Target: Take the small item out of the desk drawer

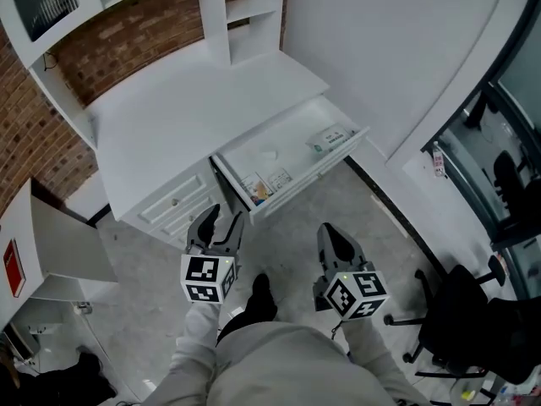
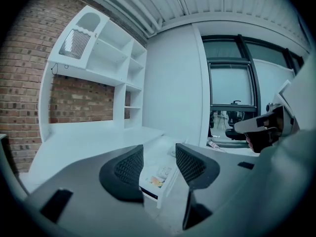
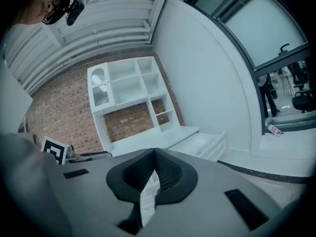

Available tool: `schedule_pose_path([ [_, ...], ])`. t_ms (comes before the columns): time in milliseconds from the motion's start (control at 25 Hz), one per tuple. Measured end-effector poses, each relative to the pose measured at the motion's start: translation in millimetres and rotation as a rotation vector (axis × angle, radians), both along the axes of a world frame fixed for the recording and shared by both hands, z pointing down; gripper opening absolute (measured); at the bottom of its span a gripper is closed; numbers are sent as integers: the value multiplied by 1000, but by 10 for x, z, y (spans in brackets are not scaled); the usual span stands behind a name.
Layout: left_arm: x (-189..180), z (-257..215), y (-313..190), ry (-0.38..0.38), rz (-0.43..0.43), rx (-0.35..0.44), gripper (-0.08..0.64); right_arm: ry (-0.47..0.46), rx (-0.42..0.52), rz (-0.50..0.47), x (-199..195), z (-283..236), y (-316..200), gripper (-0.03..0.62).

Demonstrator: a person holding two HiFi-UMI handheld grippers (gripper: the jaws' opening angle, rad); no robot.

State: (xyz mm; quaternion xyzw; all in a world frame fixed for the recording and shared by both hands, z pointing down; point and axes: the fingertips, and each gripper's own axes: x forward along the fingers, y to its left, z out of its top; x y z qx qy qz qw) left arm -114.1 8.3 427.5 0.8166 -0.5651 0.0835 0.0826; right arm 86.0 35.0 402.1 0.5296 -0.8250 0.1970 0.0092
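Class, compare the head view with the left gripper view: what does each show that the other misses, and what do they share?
Only the head view: the right claw, shut, the person's legs and an office chair on the floor.
Only the left gripper view: the ribbed ceiling and the gear worn on the person's head.
Both: the left claw, open and empty, the white desk, the brick wall and the open drawer with small items inside.
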Motion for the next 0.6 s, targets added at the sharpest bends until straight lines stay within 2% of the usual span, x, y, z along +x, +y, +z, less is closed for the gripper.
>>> schedule_pose_path([
  [600,-215,193,-1014,-37,93,-39,217,-12,-5,77,-277,55,-865,28],
])
